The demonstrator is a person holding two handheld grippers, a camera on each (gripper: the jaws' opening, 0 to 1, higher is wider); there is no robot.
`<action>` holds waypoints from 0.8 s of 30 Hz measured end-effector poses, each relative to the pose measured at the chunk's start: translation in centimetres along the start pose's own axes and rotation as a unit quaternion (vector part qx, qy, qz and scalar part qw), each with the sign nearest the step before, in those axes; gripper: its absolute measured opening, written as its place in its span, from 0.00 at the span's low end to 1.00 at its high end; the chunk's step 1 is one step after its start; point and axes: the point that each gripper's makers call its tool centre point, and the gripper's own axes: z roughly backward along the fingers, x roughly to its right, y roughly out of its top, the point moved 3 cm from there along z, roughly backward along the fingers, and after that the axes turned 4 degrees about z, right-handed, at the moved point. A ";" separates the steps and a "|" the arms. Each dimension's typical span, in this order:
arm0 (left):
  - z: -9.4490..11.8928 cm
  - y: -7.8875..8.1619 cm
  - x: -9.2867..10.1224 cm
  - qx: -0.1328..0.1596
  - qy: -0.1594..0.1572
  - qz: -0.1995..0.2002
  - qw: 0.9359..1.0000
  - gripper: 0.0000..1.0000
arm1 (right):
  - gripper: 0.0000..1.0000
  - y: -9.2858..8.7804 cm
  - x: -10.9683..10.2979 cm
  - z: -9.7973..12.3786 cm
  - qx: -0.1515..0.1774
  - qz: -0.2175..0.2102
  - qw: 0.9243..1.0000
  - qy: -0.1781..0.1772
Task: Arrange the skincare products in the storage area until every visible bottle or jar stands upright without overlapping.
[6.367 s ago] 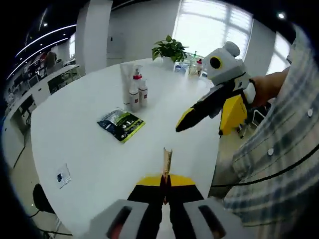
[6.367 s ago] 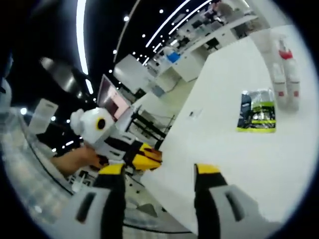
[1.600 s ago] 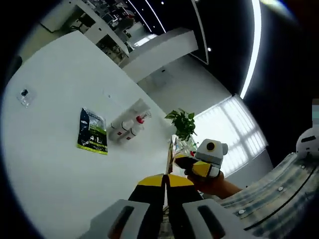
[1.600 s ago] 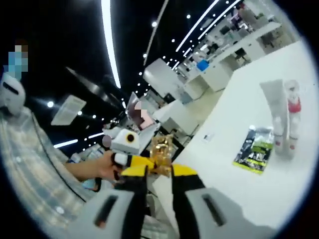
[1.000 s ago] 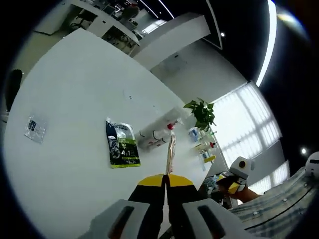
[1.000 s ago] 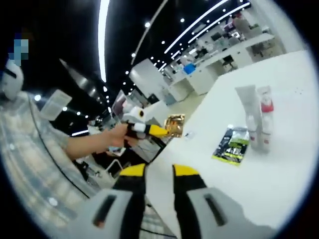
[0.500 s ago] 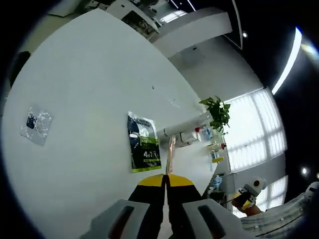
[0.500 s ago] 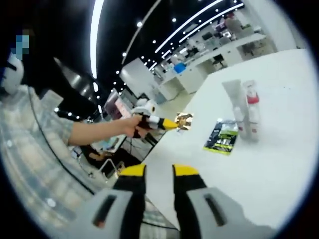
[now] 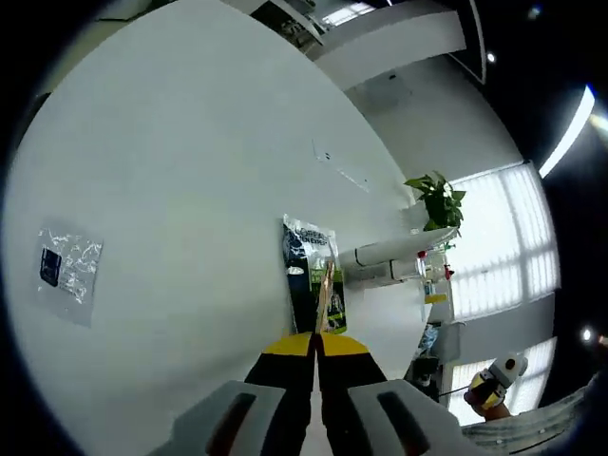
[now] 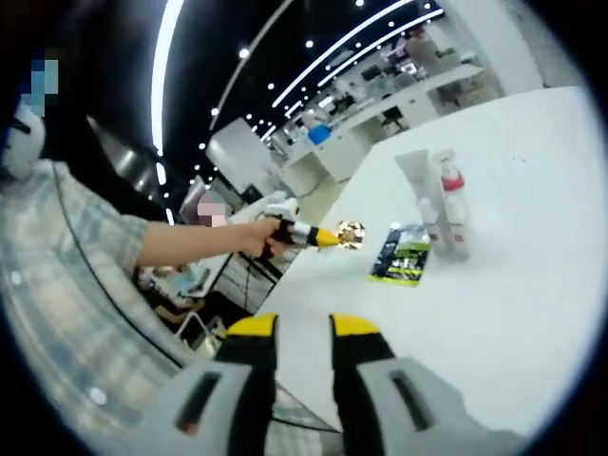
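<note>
White table [image 9: 171, 171]; left tool [image 9: 315, 344] pinches gold sachet [image 9: 324, 294]; right tool [image 10: 294, 328] empty.

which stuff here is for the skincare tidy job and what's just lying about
For the job: white tube; red-capped bottles; gold sachet held by the left hand-held gripper; dark green sachet.

Lying about: clear plastic packet; potted plant.

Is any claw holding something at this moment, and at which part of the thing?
The left claw is shut on a thin gold sachet, pinched at its near end. The right claw holds nothing.
</note>
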 end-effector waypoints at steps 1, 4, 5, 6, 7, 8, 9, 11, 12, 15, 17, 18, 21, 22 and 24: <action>-0.1 0.2 -0.1 -0.001 0.001 0.000 1.000 0.01 | 0.20 -0.1 0.1 0.0 -0.004 0.000 1.000 -0.005; -0.6 0.8 -0.5 -0.004 0.006 -0.002 1.000 0.01 | 0.20 -0.1 0.7 -0.1 -0.010 -0.005 1.000 -0.019; -0.8 1.0 -0.7 -0.006 0.008 -0.001 1.000 0.01 | 0.20 0.0 0.9 0.0 -0.011 -0.006 1.000 -0.023; -1.0 1.2 -0.9 -0.007 0.011 0.000 1.000 0.01 | 0.20 0.2 1.2 0.0 -0.009 -0.007 0.999 -0.030; -1.2 1.3 -1.0 -0.009 0.014 0.001 1.000 0.01 | 0.20 0.4 1.4 0.0 -0.008 -0.010 0.999 -0.033; -1.4 1.4 -1.1 -0.010 0.015 0.000 1.000 0.01 | 0.20 0.5 1.6 0.0 -0.006 -0.013 0.999 -0.037; -1.6 1.5 -1.2 -0.012 0.016 0.001 1.000 0.01 | 0.20 0.8 1.9 0.1 -0.003 -0.015 0.999 -0.043; -2.0 1.7 -1.5 -0.018 0.020 0.000 1.000 0.01 | 0.21 1.1 2.3 0.0 -0.001 -0.015 0.999 -0.052; -2.1 1.8 -1.6 -0.019 0.021 0.001 1.000 0.01 | 0.22 1.3 2.5 -0.1 -0.001 -0.014 0.998 -0.058; -2.6 2.0 -2.1 -0.024 0.025 0.005 0.999 0.01 | 0.25 2.1 3.5 -0.3 0.001 -0.002 0.997 -0.082; -2.8 2.0 -2.5 -0.028 0.031 0.006 0.999 0.01 | 0.25 2.5 3.8 -0.4 0.005 -0.005 0.996 -0.085; -2.9 2.0 -2.6 -0.029 0.032 0.007 0.999 0.01 | 0.25 2.6 3.9 -0.5 0.006 -0.006 0.996 -0.084; -3.3 2.2 -3.2 -0.034 0.035 0.010 0.999 0.01 | 0.25 2.7 4.0 -0.9 0.006 -0.009 0.996 -0.085; -3.5 2.2 -3.3 -0.036 0.036 0.013 0.999 0.01 | 0.25 2.6 4.0 -1.0 0.002 -0.009 0.996 -0.085; -3.8 2.3 -3.6 -0.039 0.037 0.017 0.998 0.01 | 0.25 2.3 3.9 -1.1 -0.004 -0.010 0.996 -0.084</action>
